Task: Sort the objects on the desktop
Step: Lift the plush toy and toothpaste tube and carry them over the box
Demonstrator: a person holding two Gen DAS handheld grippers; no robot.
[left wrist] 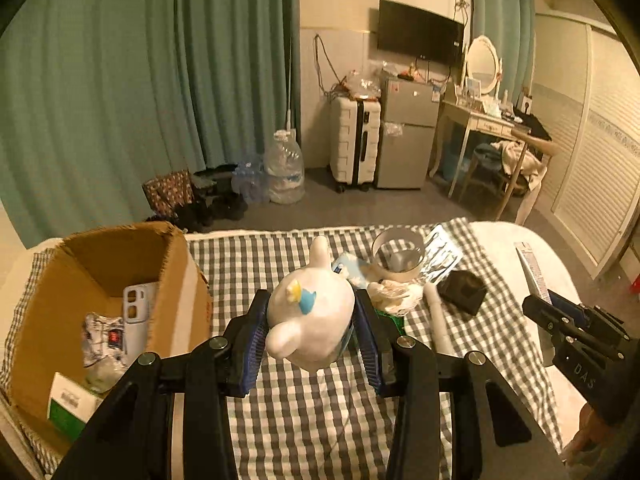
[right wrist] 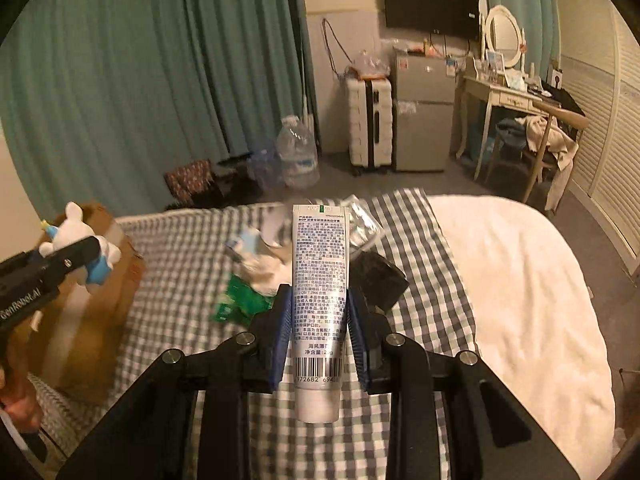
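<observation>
The left gripper (left wrist: 311, 322) has its 2 fingers (left wrist: 252, 340) pinching the white toy figure (left wrist: 310, 316) across its round body, so the toy hangs clear above the checked cloth (left wrist: 304, 408) on the bed (left wrist: 504, 236). Its long axis runs away from the fingers, 1 ear pointing forward and up, the other toward the camera. The cardboard box (left wrist: 176, 280) stands open just to the left of those fingers, nearer this hand than the other, so a short leftward carry would likely bring the toy over it. The right gripper (right wrist: 318, 330) pinches a white tube (right wrist: 319, 304) across its width; the tube's long axis lies along the fingers, crimped end forward, cap end toward the camera. From there the box (right wrist: 120, 276) lies well to the left, past the left gripper (right wrist: 48, 268).
</observation>
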